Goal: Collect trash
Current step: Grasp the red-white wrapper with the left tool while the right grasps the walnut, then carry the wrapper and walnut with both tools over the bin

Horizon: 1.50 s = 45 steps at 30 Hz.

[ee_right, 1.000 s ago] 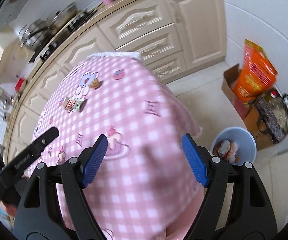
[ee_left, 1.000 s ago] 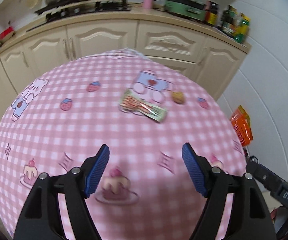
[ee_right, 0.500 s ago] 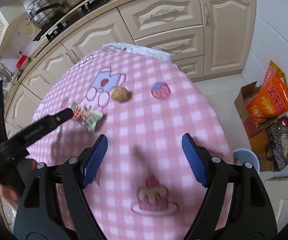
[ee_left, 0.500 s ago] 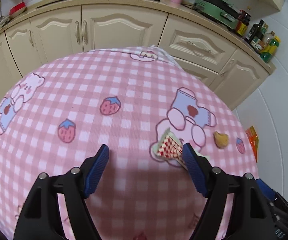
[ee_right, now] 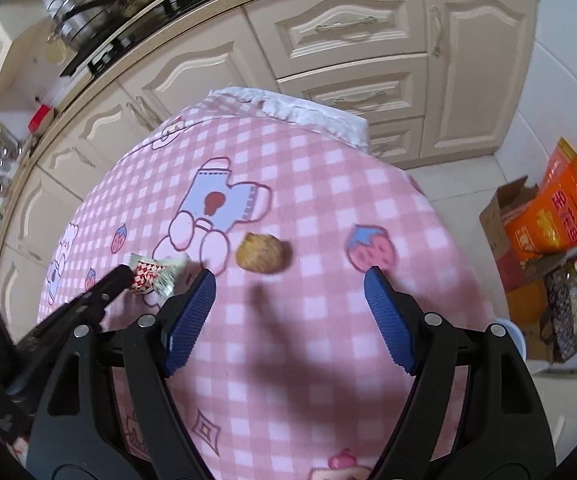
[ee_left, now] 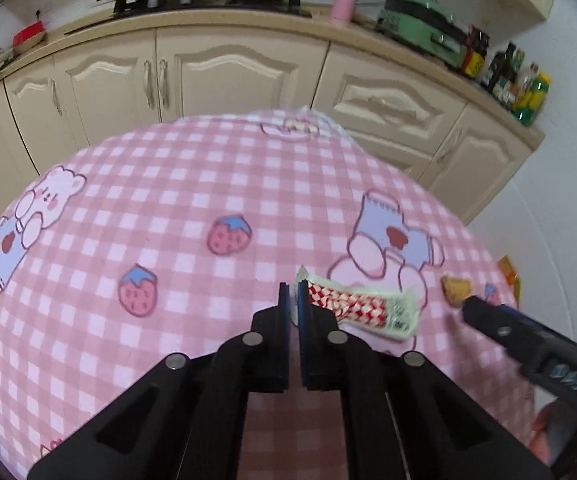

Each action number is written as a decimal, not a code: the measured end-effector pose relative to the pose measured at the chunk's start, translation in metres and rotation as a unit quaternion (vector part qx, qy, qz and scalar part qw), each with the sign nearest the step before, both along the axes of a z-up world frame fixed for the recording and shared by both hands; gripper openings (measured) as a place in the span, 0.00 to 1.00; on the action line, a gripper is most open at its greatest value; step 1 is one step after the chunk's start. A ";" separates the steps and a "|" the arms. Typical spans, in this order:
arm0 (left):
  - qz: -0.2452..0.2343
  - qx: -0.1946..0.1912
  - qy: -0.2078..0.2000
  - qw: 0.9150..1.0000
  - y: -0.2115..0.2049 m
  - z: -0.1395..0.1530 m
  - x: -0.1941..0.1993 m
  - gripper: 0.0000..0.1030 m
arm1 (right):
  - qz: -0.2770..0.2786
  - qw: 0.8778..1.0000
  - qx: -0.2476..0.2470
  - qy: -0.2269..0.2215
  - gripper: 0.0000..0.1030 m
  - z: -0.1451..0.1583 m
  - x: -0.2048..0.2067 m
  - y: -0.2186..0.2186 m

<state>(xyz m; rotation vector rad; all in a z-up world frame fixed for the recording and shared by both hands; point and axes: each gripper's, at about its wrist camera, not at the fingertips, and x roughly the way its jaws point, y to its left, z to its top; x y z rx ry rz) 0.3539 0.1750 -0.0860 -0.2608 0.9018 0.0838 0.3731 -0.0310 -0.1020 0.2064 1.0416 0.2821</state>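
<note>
A red-and-white checked snack wrapper (ee_left: 362, 307) with pale green edges lies on the pink checked tablecloth (ee_left: 176, 216). My left gripper (ee_left: 293, 298) is shut on the wrapper's left end. The wrapper also shows in the right wrist view (ee_right: 154, 276), held by the left gripper (ee_right: 122, 276). A brown crumpled lump (ee_right: 259, 258) lies on the cloth just beyond my right gripper (ee_right: 288, 284), which is open and empty above the table. In the left wrist view the lump (ee_left: 454, 290) sits right of the wrapper, with the right gripper's finger (ee_left: 488, 316) next to it.
Cream kitchen cabinets (ee_left: 224, 72) stand behind the table. On the floor at the right are a cardboard box (ee_right: 504, 232), an orange bag (ee_right: 556, 212) and a patterned bag (ee_right: 568, 312). A bin rim (ee_right: 514, 334) peeks out by the right finger.
My left gripper has closed on the wrapper's end; it was open half a second ago. My right gripper has moved forward over the table toward the brown lump.
</note>
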 end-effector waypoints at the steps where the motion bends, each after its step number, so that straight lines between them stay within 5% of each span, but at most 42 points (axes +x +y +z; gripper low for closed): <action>1: 0.003 0.001 -0.005 1.000 0.002 0.002 -0.001 0.03 | 0.004 1.000 -0.008 -0.003 0.74 0.000 0.003 0.006; 4: 0.011 -0.016 -0.018 1.000 0.012 0.006 -0.004 0.03 | 0.014 1.000 -0.023 -0.013 0.68 -0.002 0.009 0.017; 6: 0.011 -0.026 -0.023 0.999 0.016 0.009 -0.005 0.03 | 0.017 0.999 -0.042 -0.024 0.35 -0.003 0.013 0.024; 8: 0.014 -0.024 -0.029 0.999 0.019 0.012 -0.008 0.03 | 0.022 0.998 -0.045 -0.028 0.24 -0.004 0.016 0.026; 13: 0.012 -0.043 -0.060 0.997 0.022 0.024 -0.019 0.03 | 0.003 1.000 0.002 -0.024 0.23 -0.003 0.011 0.010; 27: -0.035 -0.046 -0.103 0.993 -0.017 0.048 -0.048 0.03 | -0.063 0.996 0.027 -0.064 0.23 0.026 -0.043 -0.052; 37: -0.119 -0.032 -0.145 0.982 -0.083 0.068 -0.076 0.03 | -0.128 0.988 0.029 -0.078 0.23 0.034 -0.095 -0.120; 45: -0.193 -0.011 -0.141 0.971 -0.148 0.075 -0.092 0.03 | -0.188 0.979 0.032 -0.078 0.24 0.029 -0.132 -0.175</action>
